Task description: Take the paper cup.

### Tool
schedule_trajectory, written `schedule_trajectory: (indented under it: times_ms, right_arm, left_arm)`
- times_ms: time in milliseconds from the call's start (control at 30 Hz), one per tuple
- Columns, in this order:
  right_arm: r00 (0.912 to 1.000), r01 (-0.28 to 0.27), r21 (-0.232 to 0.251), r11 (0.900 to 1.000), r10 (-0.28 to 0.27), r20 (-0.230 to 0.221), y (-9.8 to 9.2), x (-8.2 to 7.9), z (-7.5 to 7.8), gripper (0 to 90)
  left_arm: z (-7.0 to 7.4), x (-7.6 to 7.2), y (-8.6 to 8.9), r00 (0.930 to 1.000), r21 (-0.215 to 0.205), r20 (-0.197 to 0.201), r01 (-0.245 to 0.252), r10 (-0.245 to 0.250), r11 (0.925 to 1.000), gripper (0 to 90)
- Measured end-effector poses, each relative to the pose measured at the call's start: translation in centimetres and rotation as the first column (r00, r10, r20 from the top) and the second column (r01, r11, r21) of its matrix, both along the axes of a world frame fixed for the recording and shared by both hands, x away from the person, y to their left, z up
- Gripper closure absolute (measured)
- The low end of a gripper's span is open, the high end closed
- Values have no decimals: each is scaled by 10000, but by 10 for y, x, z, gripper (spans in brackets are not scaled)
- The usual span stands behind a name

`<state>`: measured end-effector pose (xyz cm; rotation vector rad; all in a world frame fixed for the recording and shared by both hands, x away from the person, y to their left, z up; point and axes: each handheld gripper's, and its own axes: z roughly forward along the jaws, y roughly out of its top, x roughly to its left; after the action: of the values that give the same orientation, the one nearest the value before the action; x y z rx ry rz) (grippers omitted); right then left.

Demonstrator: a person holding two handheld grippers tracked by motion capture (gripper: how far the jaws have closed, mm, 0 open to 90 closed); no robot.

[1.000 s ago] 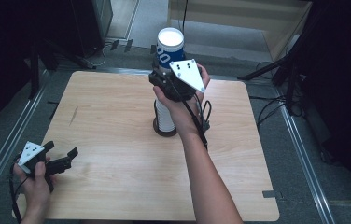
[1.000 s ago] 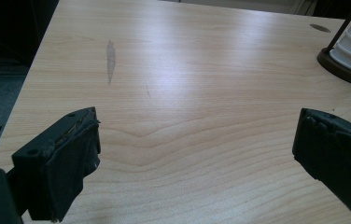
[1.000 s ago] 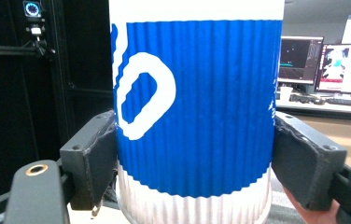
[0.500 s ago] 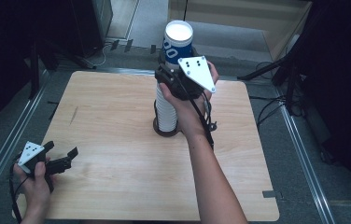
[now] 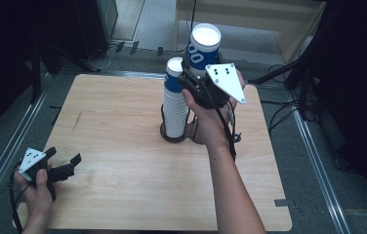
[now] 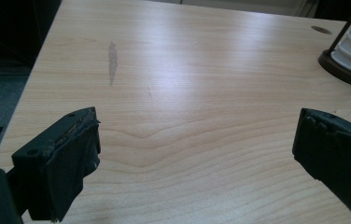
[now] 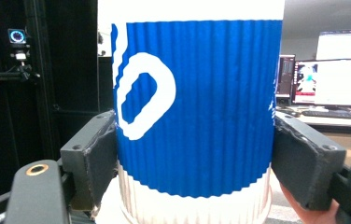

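A blue-and-white ribbed paper cup [image 5: 203, 46] is held in the air by my right gripper [image 5: 197, 73], which is shut on its sides. In the right gripper view the cup [image 7: 194, 112] stands upright between both pads [image 7: 94, 161]. Just left of it stands a tall stack of the same cups [image 5: 174, 100] in a dark round holder [image 5: 168, 134] at the table's middle. My left gripper [image 5: 69, 165] rests open near the front left corner, with only bare wood between its pads [image 6: 64, 161]. The holder's base [image 6: 346, 70] shows far off at the upper right of the left gripper view.
The wooden table [image 5: 123, 146] has metal rails along both sides. Cables [image 5: 230, 136] trail from the right gripper. A dark streak [image 6: 112, 60] marks the wood ahead of the left gripper. Monitors [image 7: 337, 79] glow behind the cup.
My right gripper has lifted the top cup up off the stack and carried it to the right, so the stack's new top cup is uncovered. The left gripper has stayed put.
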<state>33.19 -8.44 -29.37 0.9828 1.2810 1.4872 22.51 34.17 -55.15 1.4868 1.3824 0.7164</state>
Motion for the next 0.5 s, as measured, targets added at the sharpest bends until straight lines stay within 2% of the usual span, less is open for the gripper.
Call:
schedule_trajectory:
  times_ms: [367,433,467,500]
  right_arm:
    - [9992,383,-91,9992,-384,-115,-26,-10,-16,212]
    - [9988,466,-105,9989,-467,-144,-30,-12,-19,212]
    - [9984,526,-104,9986,-528,-179,-34,-14,-22,211]
    - [9982,559,-100,9984,-561,-219,-36,-15,-24,212]
  left_arm:
    - [0,0,1,9999,-144,108,12,-11,9999,18]
    - [0,1,3,9998,-221,203,84,-79,9997,18]
    - [0,1,5,9994,-447,224,276,-266,9986,18]
    - [-1,2,6,9992,-498,244,334,-322,9982,18]
